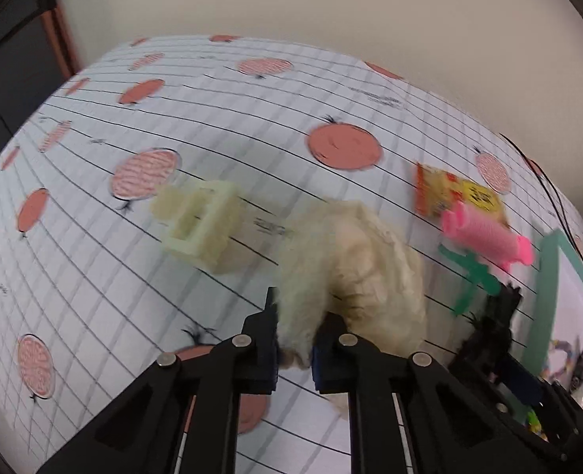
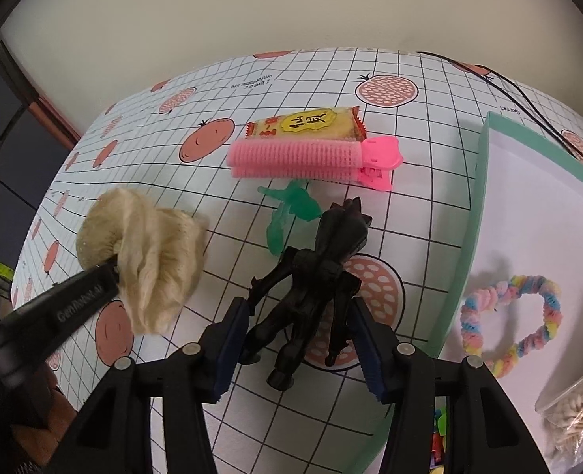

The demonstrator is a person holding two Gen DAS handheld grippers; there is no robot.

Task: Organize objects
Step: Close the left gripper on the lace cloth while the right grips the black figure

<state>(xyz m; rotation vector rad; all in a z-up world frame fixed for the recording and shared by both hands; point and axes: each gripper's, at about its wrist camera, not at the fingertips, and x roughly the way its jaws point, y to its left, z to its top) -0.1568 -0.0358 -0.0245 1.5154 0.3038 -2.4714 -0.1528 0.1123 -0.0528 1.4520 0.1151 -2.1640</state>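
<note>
The left gripper [image 1: 294, 349] is clamped on a cream fluffy cloth [image 1: 354, 260], its two blue-padded fingers [image 1: 267, 355] pinching one end while the rest of the cloth bulges ahead of it, above the counter [image 1: 133, 276]. The right-wrist view shows the same cloth [image 2: 153, 256] bunched at the tip of the left gripper [image 2: 111, 266], far left of the right gripper.

Ahead and left of the left gripper, a pale clip [image 1: 200, 225] lies on the gridded, fruit-printed cover. Ahead and to its right lie a snack packet [image 1: 457, 193] and a pink roller [image 1: 488, 233], which touch; a green figure [image 1: 473, 276] lies just nearer than the roller. This view is blurred.

The right gripper [image 2: 297, 351] has its jaws set around a black figure [image 2: 311, 276], the pads at its sides; contact with both pads cannot be told for sure. The figure's feet point back toward the gripper. Just beyond the figure's head lies the green figure [image 2: 291, 209], then the roller [image 2: 303, 156], with the packet [image 2: 307, 122] behind it, touching.

To the right of the right gripper stands a box [image 2: 477, 205] with a green rim. Inside it lie a pastel twisted ring [image 2: 508, 316] and, nearer, a clear tub of sticks [image 2: 579, 414].
</note>
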